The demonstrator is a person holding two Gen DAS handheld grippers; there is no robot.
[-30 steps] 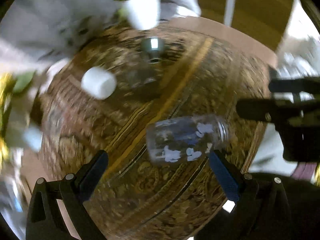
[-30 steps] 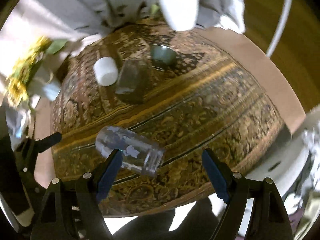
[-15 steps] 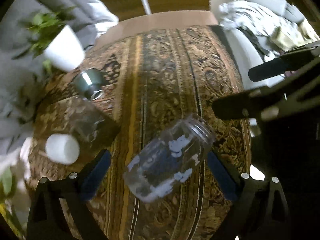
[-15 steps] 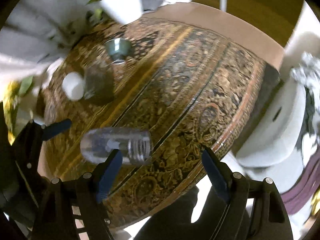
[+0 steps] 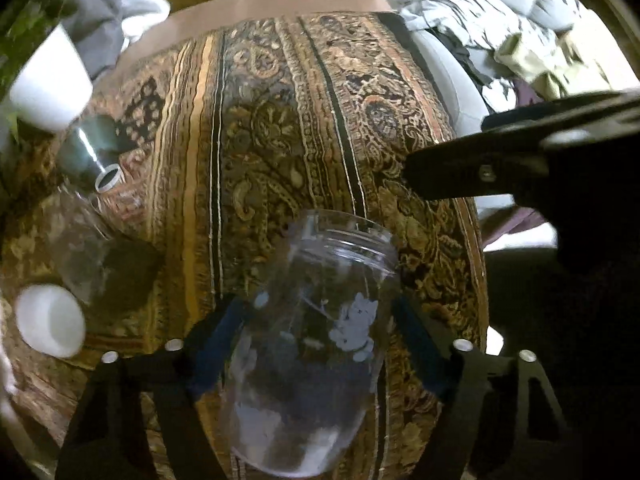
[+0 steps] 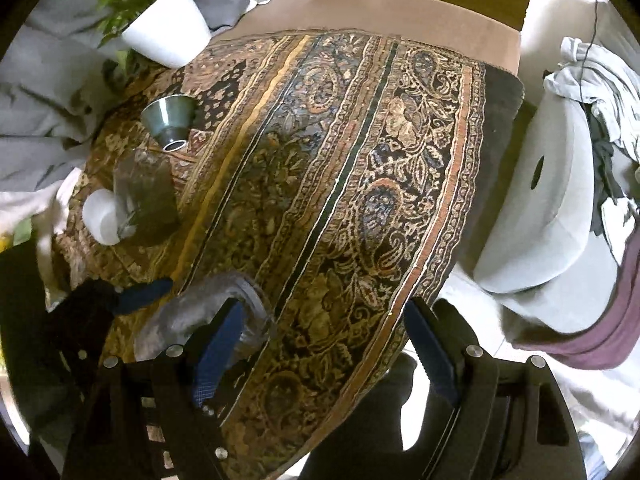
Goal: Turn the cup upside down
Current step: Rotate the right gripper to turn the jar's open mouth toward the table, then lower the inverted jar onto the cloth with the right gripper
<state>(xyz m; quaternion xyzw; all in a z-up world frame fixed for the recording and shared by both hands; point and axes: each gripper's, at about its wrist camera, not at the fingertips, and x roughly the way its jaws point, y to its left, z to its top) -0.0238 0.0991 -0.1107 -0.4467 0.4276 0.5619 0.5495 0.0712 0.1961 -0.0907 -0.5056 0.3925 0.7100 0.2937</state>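
Observation:
A clear glass jar-shaped cup point(image 5: 320, 344) with white cartoon prints lies on its side on the patterned cloth, mouth pointing away from me. My left gripper point(image 5: 320, 344) has its blue-padded fingers point(image 5: 216, 340) on either side of the cup's body, close against it. In the right wrist view the cup point(image 6: 200, 320) sits at lower left with the left gripper's finger point(image 6: 144, 294) beside it. My right gripper point(image 6: 324, 348) is open and empty, to the right of the cup near the table's front edge.
At the far left stand a white cup point(image 5: 50, 326), a clear upturned glass point(image 5: 86, 248), a green metal cup point(image 6: 170, 118) and a white plant pot point(image 6: 168, 28). A grey pouf point(image 6: 536, 216) stands beyond the table's right edge.
The left gripper has moved in around the cup and its fingers have closed in on the cup's sides. The cup's mouth now points away. The right gripper shifted right.

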